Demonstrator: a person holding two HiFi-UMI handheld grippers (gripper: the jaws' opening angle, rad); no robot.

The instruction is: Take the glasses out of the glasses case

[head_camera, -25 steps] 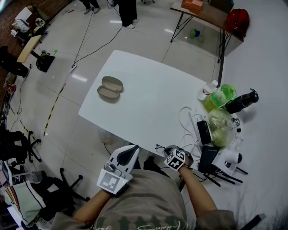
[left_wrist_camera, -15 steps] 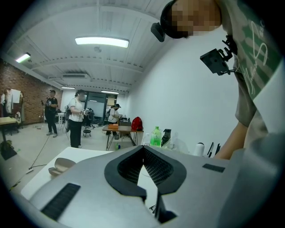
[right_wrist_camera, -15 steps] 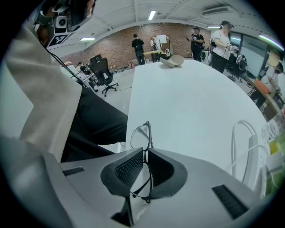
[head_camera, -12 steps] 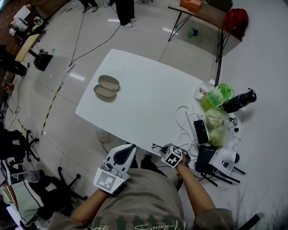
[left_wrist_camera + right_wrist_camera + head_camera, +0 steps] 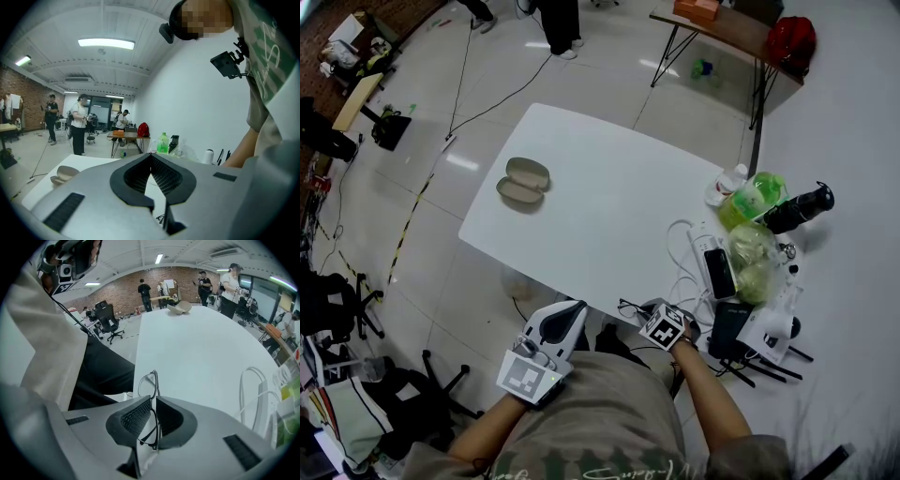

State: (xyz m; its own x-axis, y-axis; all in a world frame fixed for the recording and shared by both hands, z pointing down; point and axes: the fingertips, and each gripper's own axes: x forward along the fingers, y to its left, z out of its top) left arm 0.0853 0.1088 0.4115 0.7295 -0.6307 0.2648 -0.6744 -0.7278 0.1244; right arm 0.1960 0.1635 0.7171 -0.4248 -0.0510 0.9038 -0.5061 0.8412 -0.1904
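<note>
My right claw pinches the glasses, out and well apart from the open case, left claw pressed together empty; I judge laying them on the worktop comes next.

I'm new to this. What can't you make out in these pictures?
Glasses case inside: too small in the head view, side-on in both gripper views.
Glasses: lower half hidden inside the right gripper, in its own view.
Green bottle label: too small, head view.
</note>
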